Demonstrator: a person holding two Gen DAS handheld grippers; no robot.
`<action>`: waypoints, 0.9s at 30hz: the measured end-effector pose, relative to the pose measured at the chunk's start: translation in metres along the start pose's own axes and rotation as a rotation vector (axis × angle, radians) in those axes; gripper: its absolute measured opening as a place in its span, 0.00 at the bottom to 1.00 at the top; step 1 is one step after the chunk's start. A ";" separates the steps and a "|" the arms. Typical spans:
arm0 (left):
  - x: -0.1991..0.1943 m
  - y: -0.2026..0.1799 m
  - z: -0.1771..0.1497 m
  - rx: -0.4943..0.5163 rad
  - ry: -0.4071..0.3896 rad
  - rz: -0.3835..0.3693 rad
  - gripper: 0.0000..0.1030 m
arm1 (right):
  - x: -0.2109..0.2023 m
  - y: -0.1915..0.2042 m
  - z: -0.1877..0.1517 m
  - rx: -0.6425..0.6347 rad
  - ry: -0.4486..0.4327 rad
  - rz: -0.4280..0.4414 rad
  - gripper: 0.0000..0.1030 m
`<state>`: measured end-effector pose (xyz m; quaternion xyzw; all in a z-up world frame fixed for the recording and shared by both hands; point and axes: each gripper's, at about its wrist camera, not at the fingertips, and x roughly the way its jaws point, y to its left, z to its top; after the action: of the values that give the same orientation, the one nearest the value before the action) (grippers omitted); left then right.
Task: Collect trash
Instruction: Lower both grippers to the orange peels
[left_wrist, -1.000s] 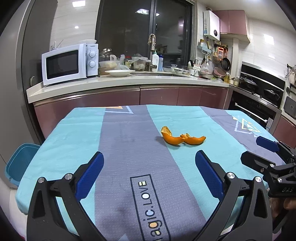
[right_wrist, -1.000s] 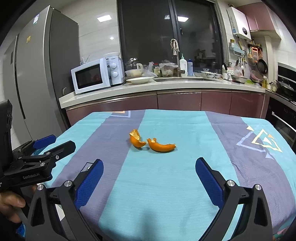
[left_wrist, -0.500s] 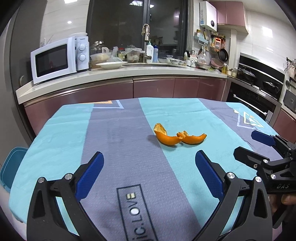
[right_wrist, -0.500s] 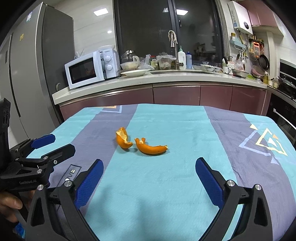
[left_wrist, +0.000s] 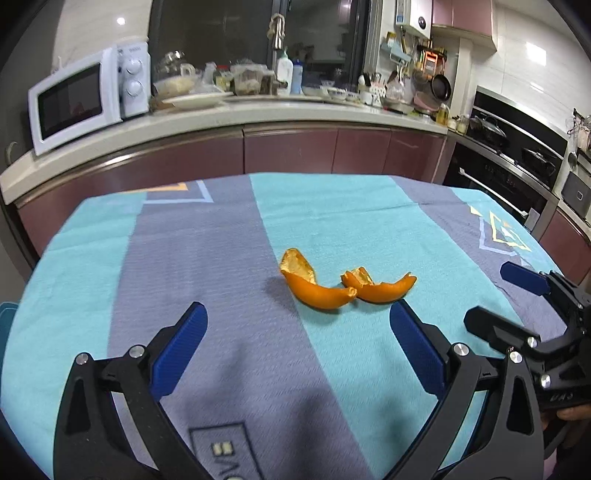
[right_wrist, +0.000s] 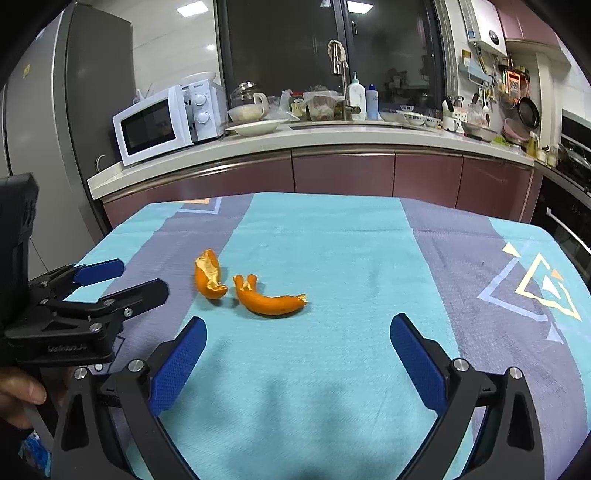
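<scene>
Two pieces of orange peel lie side by side on the table cloth (left_wrist: 184, 258): a left piece (left_wrist: 314, 286) and a right piece (left_wrist: 380, 286). In the right wrist view the left piece (right_wrist: 208, 275) and the right piece (right_wrist: 269, 301) lie ahead and left of centre. My left gripper (left_wrist: 297, 325) is open and empty, just short of the peels. My right gripper (right_wrist: 297, 330) is open and empty, close behind the right piece. Each gripper shows in the other's view: the right one (left_wrist: 513, 299), the left one (right_wrist: 122, 278).
The table carries a teal and grey striped cloth (right_wrist: 369, 258). Behind it runs a counter (right_wrist: 332, 136) with a white microwave (right_wrist: 166, 122), plates, bottles and a sink tap. An oven and stove (left_wrist: 517, 166) stand at the right. A fridge (right_wrist: 74, 110) stands at the left.
Both grippers have moved forward over the table towards the peels, which now lie closer and larger in both views. Both stay open. The peels have not moved.
</scene>
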<state>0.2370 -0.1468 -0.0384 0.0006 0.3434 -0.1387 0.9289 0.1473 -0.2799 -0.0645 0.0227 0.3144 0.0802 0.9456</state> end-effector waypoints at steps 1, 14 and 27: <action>0.006 -0.001 0.002 0.003 0.011 0.003 0.95 | 0.003 -0.001 0.000 0.002 0.007 0.001 0.93; 0.076 -0.017 0.024 0.187 0.133 0.033 0.95 | 0.036 -0.010 0.010 0.014 0.061 0.042 0.93; 0.098 -0.011 0.027 0.174 0.187 -0.051 0.80 | 0.051 -0.008 0.015 0.006 0.101 0.075 0.93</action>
<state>0.3227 -0.1855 -0.0792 0.0852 0.4150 -0.1909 0.8855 0.1981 -0.2793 -0.0832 0.0332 0.3610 0.1159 0.9247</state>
